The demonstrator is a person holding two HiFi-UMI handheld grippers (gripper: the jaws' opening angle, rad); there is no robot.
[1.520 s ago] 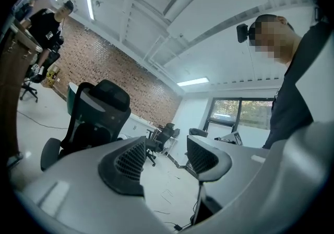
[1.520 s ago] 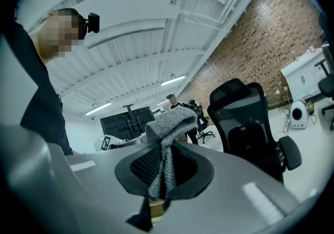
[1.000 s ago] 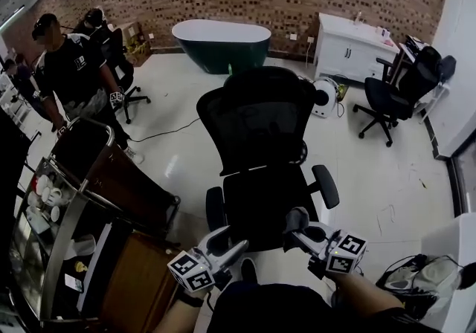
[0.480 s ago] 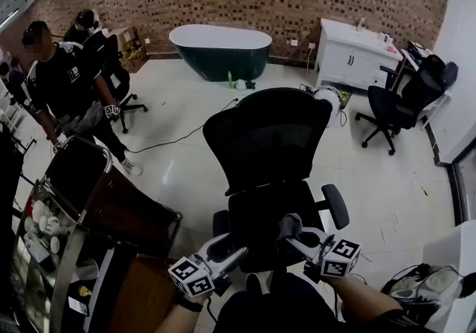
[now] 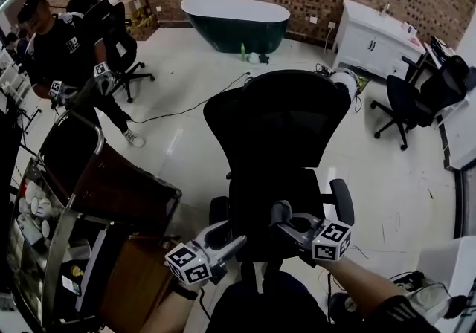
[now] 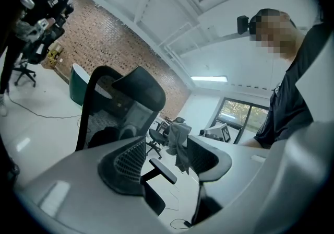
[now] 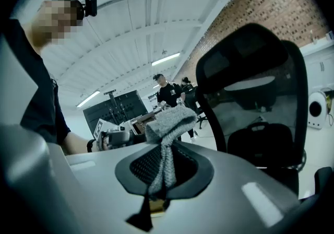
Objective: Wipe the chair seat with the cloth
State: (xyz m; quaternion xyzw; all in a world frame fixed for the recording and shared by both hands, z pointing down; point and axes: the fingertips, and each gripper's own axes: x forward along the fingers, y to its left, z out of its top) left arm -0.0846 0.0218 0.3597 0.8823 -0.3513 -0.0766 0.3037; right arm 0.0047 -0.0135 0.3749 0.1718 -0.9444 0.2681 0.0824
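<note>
In the head view, the black mesh office chair [image 5: 279,120] stands in the middle of the floor, its seat [image 5: 260,201] right before me. My right gripper [image 5: 286,220] hovers over the seat's front, shut on a small grey cloth [image 5: 280,211]. In the right gripper view the cloth [image 7: 168,123] is pinched between the jaws and bunches above them, with the chair back [image 7: 250,66] beyond. My left gripper [image 5: 232,241] hangs at the seat's front left corner, open and holding nothing. The left gripper view looks between its jaws [image 6: 167,162] at the cloth [image 6: 178,141].
A trolley [image 5: 82,198] with a metal rail and cups stands close on the left. A person [image 5: 63,56] stands by another black chair [image 5: 111,34] at far left. At the back are a green tub [image 5: 234,19] and a white cabinet [image 5: 372,38]. More chairs [image 5: 420,94] sit at right.
The view has swung so the chair sits lower and nearer. Both grippers have drifted a little left over the seat's front, the cloth still in the right one. The person at left has stepped back.
</note>
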